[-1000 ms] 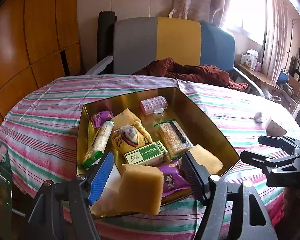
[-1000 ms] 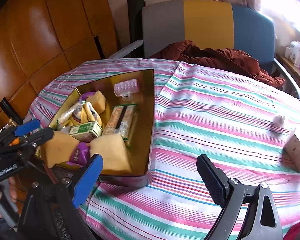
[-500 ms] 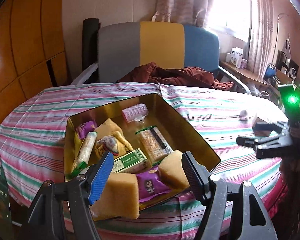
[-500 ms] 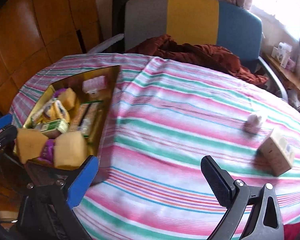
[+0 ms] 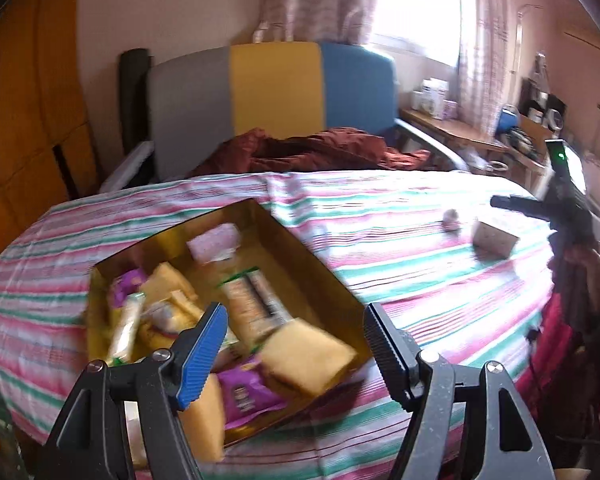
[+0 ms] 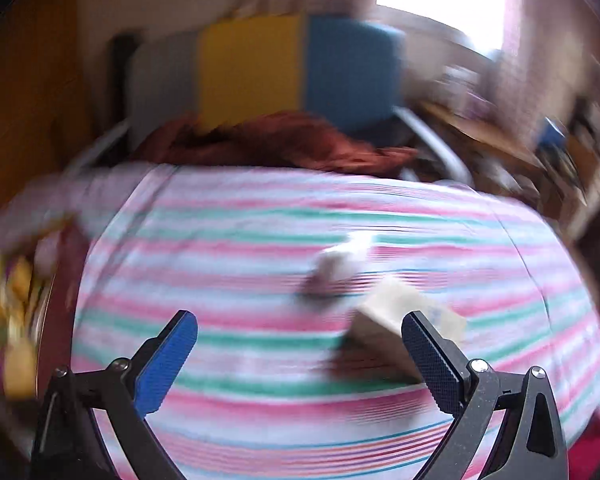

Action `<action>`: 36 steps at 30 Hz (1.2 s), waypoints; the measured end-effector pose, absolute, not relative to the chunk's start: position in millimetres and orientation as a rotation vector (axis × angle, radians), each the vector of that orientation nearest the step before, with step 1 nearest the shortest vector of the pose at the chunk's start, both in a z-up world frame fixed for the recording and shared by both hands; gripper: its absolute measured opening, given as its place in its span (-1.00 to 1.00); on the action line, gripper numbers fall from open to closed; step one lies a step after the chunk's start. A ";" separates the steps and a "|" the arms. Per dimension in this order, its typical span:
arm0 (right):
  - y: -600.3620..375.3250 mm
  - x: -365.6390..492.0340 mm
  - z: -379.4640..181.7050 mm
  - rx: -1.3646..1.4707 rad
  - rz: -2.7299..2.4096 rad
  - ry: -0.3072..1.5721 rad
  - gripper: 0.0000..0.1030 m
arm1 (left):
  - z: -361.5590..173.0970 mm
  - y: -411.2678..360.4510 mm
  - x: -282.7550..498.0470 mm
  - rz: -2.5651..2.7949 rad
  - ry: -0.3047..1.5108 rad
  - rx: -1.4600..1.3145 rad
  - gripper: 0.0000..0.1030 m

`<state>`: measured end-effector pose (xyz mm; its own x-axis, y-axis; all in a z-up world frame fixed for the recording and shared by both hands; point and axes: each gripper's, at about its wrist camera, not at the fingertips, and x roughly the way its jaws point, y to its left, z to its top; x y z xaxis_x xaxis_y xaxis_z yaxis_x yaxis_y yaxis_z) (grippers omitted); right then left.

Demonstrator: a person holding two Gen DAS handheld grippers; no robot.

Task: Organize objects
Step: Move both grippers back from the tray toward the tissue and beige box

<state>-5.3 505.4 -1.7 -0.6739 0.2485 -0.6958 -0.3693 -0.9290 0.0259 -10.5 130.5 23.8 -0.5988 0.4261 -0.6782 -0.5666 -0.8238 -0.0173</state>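
A gold tray (image 5: 312, 256) on the striped tablecloth holds several snack packets and yellow sponge cakes (image 5: 308, 354). My left gripper (image 5: 296, 320) hovers open over the tray's near end, with nothing gripped. Farther right on the cloth lie a small beige box (image 5: 494, 238) and a small white wrapped piece (image 5: 451, 220). In the blurred right wrist view my right gripper (image 6: 300, 320) is wide open above the cloth. The beige box (image 6: 396, 320) lies just beyond its right finger, untouched, and the white piece (image 6: 340, 264) is behind it. The right gripper (image 5: 540, 206) also shows at the right of the left wrist view.
The striped table (image 5: 400, 280) is round, with its edge close to me. Behind it stands a grey, yellow and blue chair (image 5: 276, 88) with a dark red cloth (image 5: 320, 148) on the seat. A cluttered side desk (image 5: 480, 136) is at the far right. The tray's wall (image 6: 60, 272) borders the left of the right wrist view.
My right gripper swung right, away from the tray toward the beige box and white piece, and its jaws widened. My left gripper rose and drew back slightly over the tray.
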 end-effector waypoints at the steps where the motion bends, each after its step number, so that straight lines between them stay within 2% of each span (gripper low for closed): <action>1: 522.4 0.9 -1.8 -0.997 2.552 0.340 0.99 | 24.3 138.1 -10.8 2.361 0.273 -0.940 0.39; 5: 571.9 22.7 -1.5 -0.875 2.421 0.664 0.99 | 23.8 168.8 -9.7 2.312 0.314 -0.938 0.39; 20: 611.6 52.0 -20.8 -0.817 2.285 1.057 0.99 | 6.9 276.1 -38.0 2.104 0.269 -1.100 0.38; 36: 604.7 50.2 -15.3 -0.804 2.387 1.151 0.99 | -23.0 403.0 -90.9 2.006 0.312 -1.221 0.33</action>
<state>50.2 604.7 -15.3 -0.7686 0.0806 -0.6347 -0.5468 -0.5979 0.5862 -90.9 403.0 -23.0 -0.2601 0.4748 -0.8408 -0.7076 -0.6862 -0.1686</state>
